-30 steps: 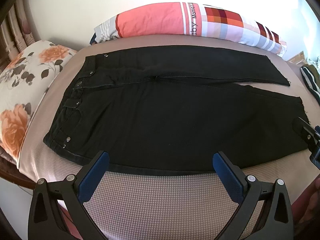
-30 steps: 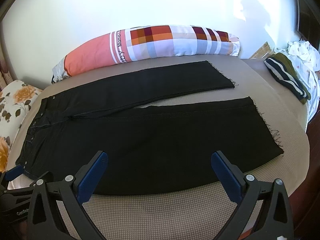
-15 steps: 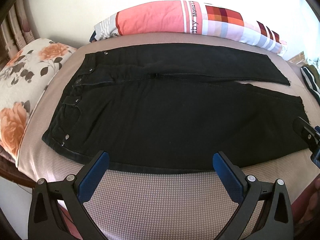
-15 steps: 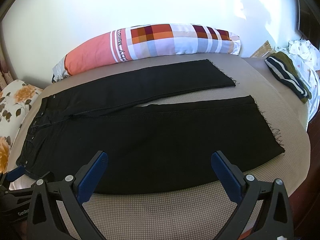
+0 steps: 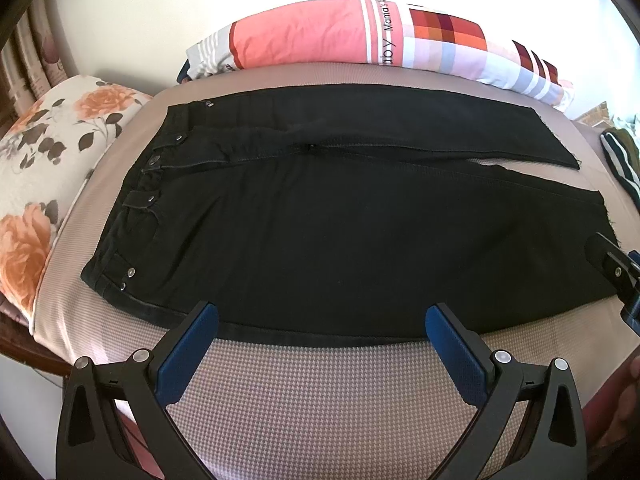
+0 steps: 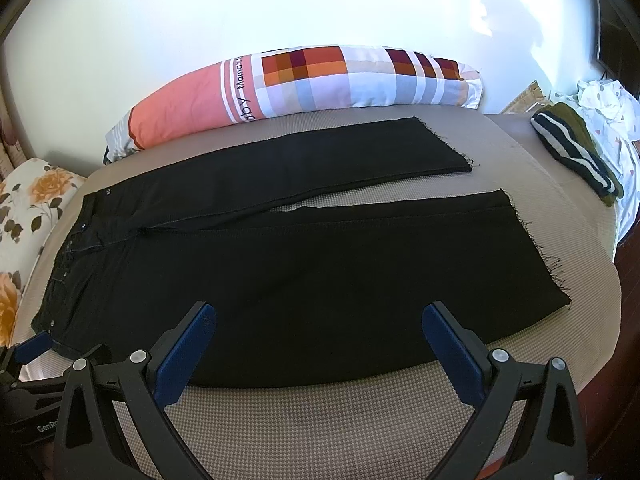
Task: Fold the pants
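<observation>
- On the bed [image 5: 320,392], black pants [image 5: 340,232] lie flat and unfolded, waistband toward the floral pillow [image 5: 52,168], frayed hems at the other end.
- Far leg runs just beside the long checked bolster [image 6: 304,84]; near leg lies closer to both grippers; a narrow strip of bed shows between the legs toward the hems.
- Left gripper [image 5: 320,334] hangs over the near edge of the pants, nearer the waistband half, jaws spread wide, nothing between the blue pads [image 5: 188,354].
- Right gripper [image 6: 318,334] hangs over the near edge of the pants, jaws released, empty.
- Cannot tell whether either touches the cloth.
- Striped dark garment [image 6: 576,152] lies on the bed past the hems, well apart from the pants.
- White patterned cloth [image 6: 612,116] just beyond the striped garment.
</observation>
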`<state>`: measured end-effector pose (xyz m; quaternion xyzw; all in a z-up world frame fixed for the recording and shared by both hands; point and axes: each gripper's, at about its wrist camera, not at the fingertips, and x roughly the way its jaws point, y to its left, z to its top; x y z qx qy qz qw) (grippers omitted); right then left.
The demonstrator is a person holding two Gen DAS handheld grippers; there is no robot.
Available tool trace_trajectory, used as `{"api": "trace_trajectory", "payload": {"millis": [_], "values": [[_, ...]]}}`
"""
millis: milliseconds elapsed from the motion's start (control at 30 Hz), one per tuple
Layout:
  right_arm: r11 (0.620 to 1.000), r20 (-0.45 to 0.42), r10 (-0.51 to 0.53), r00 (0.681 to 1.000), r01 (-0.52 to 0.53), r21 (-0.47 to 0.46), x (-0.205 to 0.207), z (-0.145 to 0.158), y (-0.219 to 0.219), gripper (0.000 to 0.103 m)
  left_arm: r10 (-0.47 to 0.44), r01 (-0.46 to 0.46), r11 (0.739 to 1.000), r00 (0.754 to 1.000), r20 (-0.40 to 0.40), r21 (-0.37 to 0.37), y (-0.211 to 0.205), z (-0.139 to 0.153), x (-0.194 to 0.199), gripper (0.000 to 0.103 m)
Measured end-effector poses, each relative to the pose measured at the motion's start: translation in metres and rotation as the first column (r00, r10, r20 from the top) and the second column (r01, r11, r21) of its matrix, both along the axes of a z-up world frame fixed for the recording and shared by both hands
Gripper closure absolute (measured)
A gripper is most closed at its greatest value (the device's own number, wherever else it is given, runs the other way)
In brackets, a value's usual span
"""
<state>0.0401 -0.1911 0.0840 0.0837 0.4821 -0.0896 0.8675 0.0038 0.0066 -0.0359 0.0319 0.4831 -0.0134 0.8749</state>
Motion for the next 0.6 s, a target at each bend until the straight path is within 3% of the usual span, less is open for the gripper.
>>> {"api": "trace_trajectory", "payload": {"millis": [333, 600], "values": [[1.000, 0.004, -0.006, 1.000, 0.006, -0.005, 0.001, 0.002, -0.001, 0.000, 0.006, -0.006, 1.000, 1.000, 0.000, -0.004, 0.001, 0.000, 0.003, 0.000], [1.000, 0.060, 0.023, 0.998, -0.023, 0.005, 0.007, 0.014, -0.002, 0.000, 0.001, 0.000, 0.998, 1.000, 0.015, -0.069, 0.019, 0.007, 0.016, 0.000]]}}
